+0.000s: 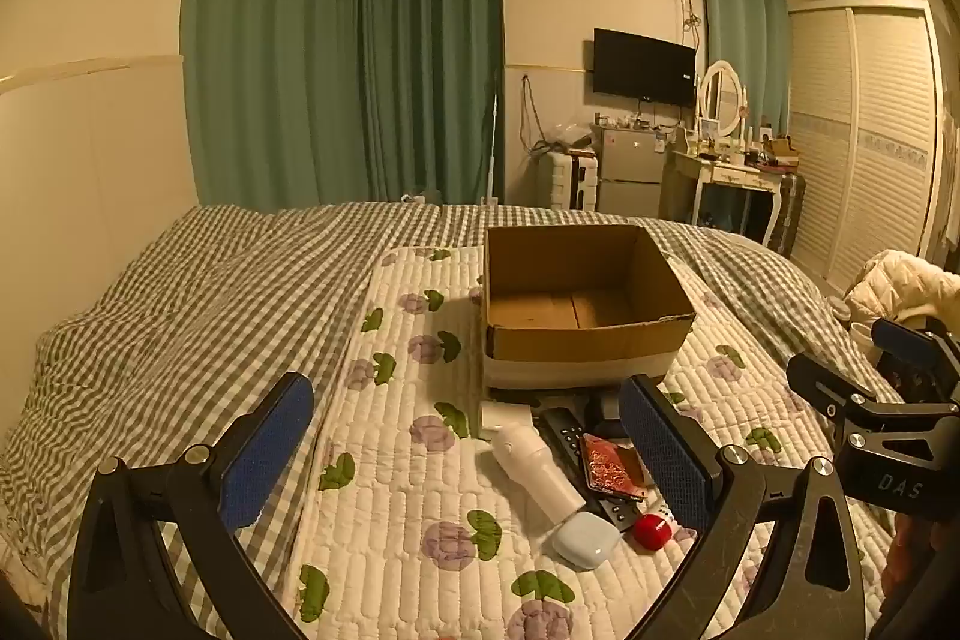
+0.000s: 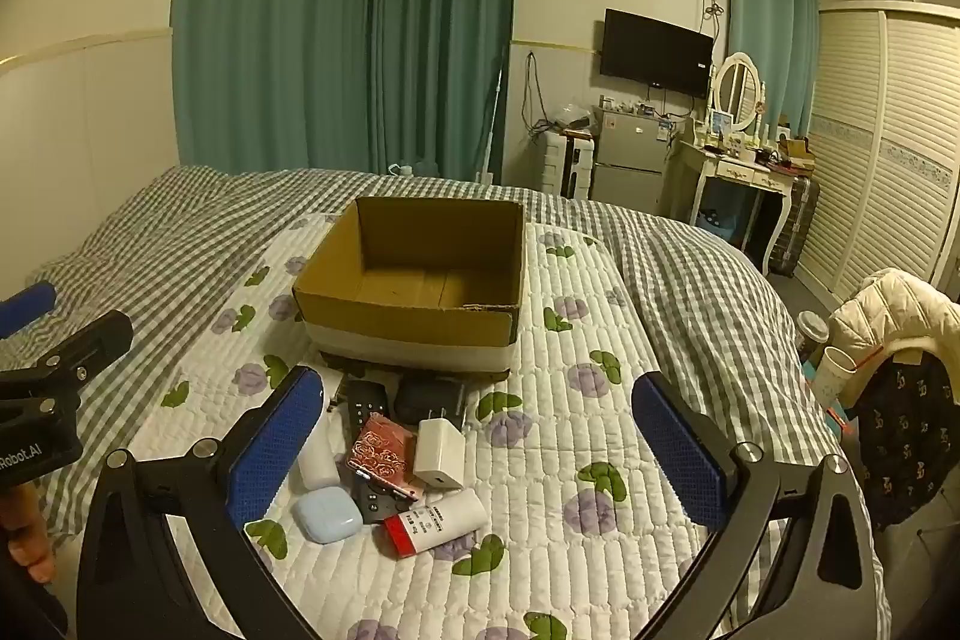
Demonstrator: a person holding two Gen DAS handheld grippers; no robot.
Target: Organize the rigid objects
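Lower frame, both views: the left gripper (image 1: 465, 460) and the right gripper (image 2: 474, 445) hover with fingers spread wide, holding nothing, above a floral quilted mat (image 2: 576, 400) laid on the bed. Just beyond the fingertips lies the cluster of rigid objects: a pale blue earbud case (image 2: 327, 514), a red-capped white tube (image 2: 435, 520), a white charger plug (image 2: 438, 451), a red patterned card (image 2: 384, 451), a white bottle (image 1: 537, 466) and a black remote (image 2: 366, 403), partly overlapping (the remote lies under the card). The wide opening likely suits a first pick from this pile. Centre frame: an open cardboard box (image 2: 414, 319), empty inside, stands directly behind the cluster, presumably the receptacle. Its near wall must be cleared when carrying items in. Upper frame: green curtains (image 2: 336, 16), wall television (image 2: 657, 52), dressing table (image 2: 744, 172) and wardrobe (image 2: 888, 142), all well apart.
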